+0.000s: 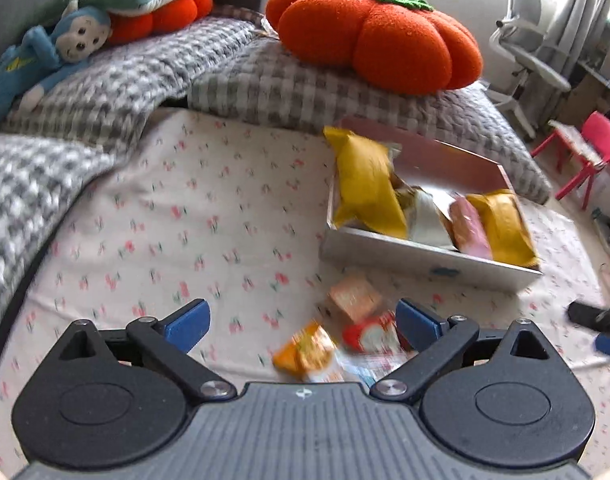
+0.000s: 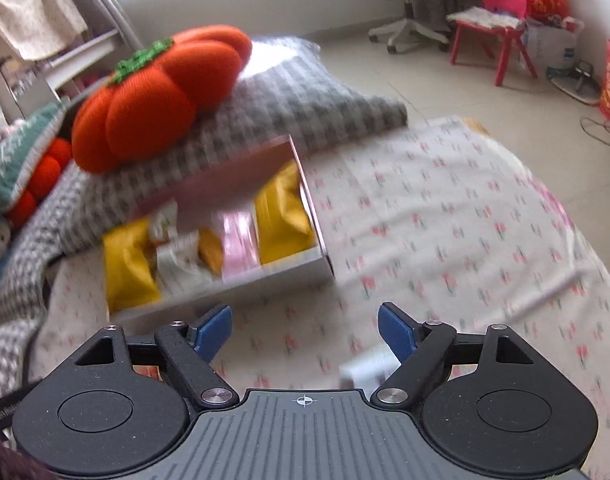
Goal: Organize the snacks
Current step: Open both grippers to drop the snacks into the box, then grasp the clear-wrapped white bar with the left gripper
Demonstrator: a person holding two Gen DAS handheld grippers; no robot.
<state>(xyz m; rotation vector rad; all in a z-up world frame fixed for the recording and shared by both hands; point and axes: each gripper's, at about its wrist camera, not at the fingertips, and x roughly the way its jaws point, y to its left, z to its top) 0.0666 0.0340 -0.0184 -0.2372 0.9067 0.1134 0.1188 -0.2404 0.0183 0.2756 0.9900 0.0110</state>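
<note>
Bedroom; work surface is a bed with a floral sheet (image 1: 145, 240), grey checked blanket and pumpkin cushion (image 1: 377, 36) toward the headboard, office chair and pink child's chair on the tiled floor beyond. Left gripper (image 1: 301, 320): jaws spread wide, nothing between the blue pads. Just ahead of them, on the sheet, lie three loose snack packets: an orange packet (image 1: 305, 350), a red packet (image 1: 371, 332) close by the right-hand pad, and a pale packet (image 1: 355, 296) a little further out. All are blurred; labels unreadable. Right gripper (image 2: 305, 330): jaws likewise apart and empty, bare sheet between them; a pale object at the right-hand pad's base is too smeared to identify. Further out sits the shallow box (image 1: 425, 252), resting on the sheet against the blanket edge. It already holds two yellow bags (image 1: 365, 184) at either end, with a pink pack (image 1: 471, 228) and a silvery-white pack between, laid side by side. Judgement: the box is the collecting point; the row layout leaves room for the loose packets, which remain outside. Likely next target is one of the three near the left jaws.
</note>
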